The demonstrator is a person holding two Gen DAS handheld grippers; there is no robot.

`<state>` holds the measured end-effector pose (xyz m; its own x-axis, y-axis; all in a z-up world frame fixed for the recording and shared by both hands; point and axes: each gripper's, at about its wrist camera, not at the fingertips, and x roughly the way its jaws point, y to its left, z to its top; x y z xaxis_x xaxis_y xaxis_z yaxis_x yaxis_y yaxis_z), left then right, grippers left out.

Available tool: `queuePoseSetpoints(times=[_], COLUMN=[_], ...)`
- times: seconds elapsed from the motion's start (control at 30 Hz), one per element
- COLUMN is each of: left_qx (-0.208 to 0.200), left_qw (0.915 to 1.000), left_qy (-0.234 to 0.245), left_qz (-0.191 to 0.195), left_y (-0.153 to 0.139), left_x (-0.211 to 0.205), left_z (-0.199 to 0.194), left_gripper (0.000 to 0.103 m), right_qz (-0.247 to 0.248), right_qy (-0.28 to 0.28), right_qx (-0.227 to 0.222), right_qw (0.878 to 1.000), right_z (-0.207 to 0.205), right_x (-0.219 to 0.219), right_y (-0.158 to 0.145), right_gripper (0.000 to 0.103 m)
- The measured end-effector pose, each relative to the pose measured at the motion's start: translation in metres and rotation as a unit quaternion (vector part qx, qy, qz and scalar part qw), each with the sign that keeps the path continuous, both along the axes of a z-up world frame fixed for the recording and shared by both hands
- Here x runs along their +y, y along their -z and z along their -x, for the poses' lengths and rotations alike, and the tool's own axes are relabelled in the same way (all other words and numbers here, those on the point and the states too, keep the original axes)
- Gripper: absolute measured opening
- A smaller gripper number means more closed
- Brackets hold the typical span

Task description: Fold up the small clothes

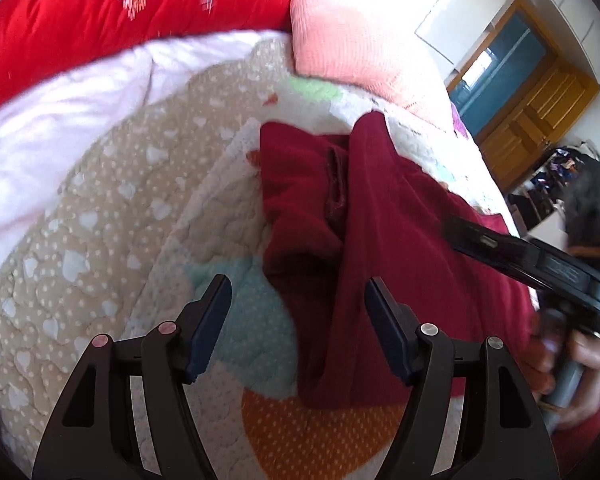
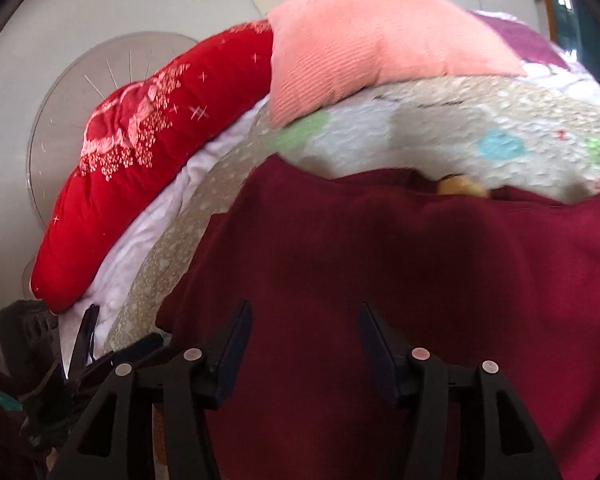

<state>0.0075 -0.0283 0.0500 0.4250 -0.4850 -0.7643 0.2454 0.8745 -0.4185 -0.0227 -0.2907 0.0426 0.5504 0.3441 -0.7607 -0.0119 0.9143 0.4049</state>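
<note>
From my remote station, the dark red garment [image 1: 380, 240] lay on the patterned quilt [image 1: 112, 216] of the bed, bunched and partly doubled over itself, one long panel draped across a crumpled part with a seam showing; I judged the fold begun but far from done, no tidy rectangle yet. Left gripper [image 1: 296, 320] hovered with jaws wide and nothing between the pads, the garment's left edge running just under its right finger. To the left of the cloth the quilt was bare toward a white sheet [image 1: 60, 120] and a red floral comforter [image 1: 100, 20] heaped at the bed's far side: good room for spreading that way. Right gripper [image 2: 304, 344] stood over the middle of the garment, jaws parted about halfway, empty, cloth below but not pinched. A pink pillow [image 2: 372, 36] sat at the far edge beyond the garment, limiting any push that way. Right edge of the bed was near; little slack there, I judged.
</note>
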Motion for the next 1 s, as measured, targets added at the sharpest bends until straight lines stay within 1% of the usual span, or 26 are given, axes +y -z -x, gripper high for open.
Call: queuePoseSetpoints(times=[0.03, 0.07, 0.1, 0.2, 0.23, 0.27, 0.33, 0.4, 0.43, 0.47, 0.5, 0.57, 0.63, 0.67, 0.73, 0.77, 0.8, 0.83, 0.9, 0.93, 0.97, 1.0], left_qx=[0.009, 0.014, 0.018, 0.040, 0.045, 0.039, 0.031, 0.028, 0.026, 0.026, 0.026, 0.028, 0.029, 0.029, 0.027, 0.024, 0.021, 0.018, 0.012, 0.007, 0.001, 0.000], left_qw=[0.9999, 0.9998, 0.9997, 0.9990, 0.9989, 0.9992, 0.9995, 0.9996, 0.9996, 0.9997, 0.9997, 0.9995, 0.9994, 0.9994, 0.9995, 0.9996, 0.9996, 0.9997, 0.9998, 0.9999, 0.9997, 0.9992], left_qy=[0.007, 0.011, 0.010, -0.006, -0.005, -0.004, 0.005, 0.009, 0.006, 0.003, 0.001, -0.002, -0.006, -0.007, -0.009, -0.011, -0.012, -0.013, -0.013, -0.008, 0.002, 0.016], left_qz=[0.007, 0.010, 0.012, 0.017, 0.016, 0.011, 0.003, 0.002, 0.002, 0.003, 0.005, 0.011, 0.018, 0.019, 0.016, 0.014, 0.012, 0.008, 0.006, 0.011, 0.023, 0.037], left_y=[0.000, 0.000, 0.001, 0.011, 0.014, 0.015, 0.013, 0.015, 0.016, 0.016, 0.017, 0.017, 0.018, 0.018, 0.018, 0.018, 0.018, 0.017, 0.016, 0.015, 0.013, 0.013], left_x=[0.003, 0.005, 0.008, 0.013, 0.012, 0.009, 0.004, 0.001, 0.000, 0.001, 0.001, 0.002, 0.005, 0.006, 0.005, 0.005, 0.007, 0.005, 0.002, 0.000, -0.003, -0.007], left_z=[-0.001, -0.001, -0.002, -0.007, -0.007, -0.006, -0.003, -0.002, -0.001, 0.000, 0.000, 0.000, 0.002, 0.003, 0.005, 0.006, 0.003, 0.004, 0.005, 0.007, 0.009, 0.011], left_gripper=[0.070, 0.074, 0.079, 0.079, 0.079, 0.080, 0.081, 0.084, 0.084, 0.084, 0.084, 0.084, 0.084, 0.085, 0.085, 0.085, 0.085, 0.085, 0.085, 0.085, 0.073, 0.048], right_qz=[-0.004, -0.010, -0.019, -0.035, -0.037, -0.027, 0.012, 0.056, 0.074, 0.092, 0.114, 0.149, 0.198, 0.221, 0.249, 0.265, 0.278, 0.288, 0.264, 0.241, 0.201, 0.178], right_qy=[-0.002, -0.004, -0.006, -0.011, -0.022, -0.032, -0.049, -0.063, -0.070, -0.078, -0.085, -0.098, -0.120, -0.123, -0.117, -0.113, -0.110, -0.110, -0.111, -0.107, -0.097, -0.091], right_qx=[0.009, 0.016, 0.022, 0.027, 0.035, 0.050, 0.076, 0.080, 0.083, 0.090, 0.104, 0.118, 0.131, 0.130, 0.118, 0.103, 0.091, 0.073, 0.054, 0.048, 0.038, 0.030], right_qw=[1.000, 1.000, 1.000, 0.999, 0.998, 0.998, 0.996, 0.993, 0.991, 0.989, 0.984, 0.977, 0.964, 0.959, 0.954, 0.952, 0.950, 0.949, 0.956, 0.963, 0.974, 0.979], right_z=[-0.008, -0.016, -0.025, -0.050, -0.060, -0.071, -0.087, -0.097, -0.101, -0.106, -0.113, -0.119, -0.126, -0.127, -0.124, -0.120, -0.116, -0.109, -0.100, -0.095, -0.089, -0.084], right_x=[0.007, 0.012, 0.018, 0.032, 0.041, 0.051, 0.071, 0.090, 0.098, 0.107, 0.117, 0.129, 0.143, 0.147, 0.150, 0.151, 0.151, 0.148, 0.134, 0.124, 0.106, 0.095], right_y=[0.004, 0.008, 0.009, 0.005, 0.003, 0.004, 0.007, 0.006, 0.006, 0.007, 0.010, 0.016, 0.024, 0.029, 0.034, 0.034, 0.033, 0.029, 0.021, 0.015, 0.005, -0.001], right_gripper=[0.055, 0.057, 0.063, 0.072, 0.075, 0.078, 0.078, 0.089, 0.092, 0.097, 0.100, 0.100, 0.100, 0.100, 0.093, 0.082, 0.067, 0.061, 0.032, 0.027, 0.023, 0.021])
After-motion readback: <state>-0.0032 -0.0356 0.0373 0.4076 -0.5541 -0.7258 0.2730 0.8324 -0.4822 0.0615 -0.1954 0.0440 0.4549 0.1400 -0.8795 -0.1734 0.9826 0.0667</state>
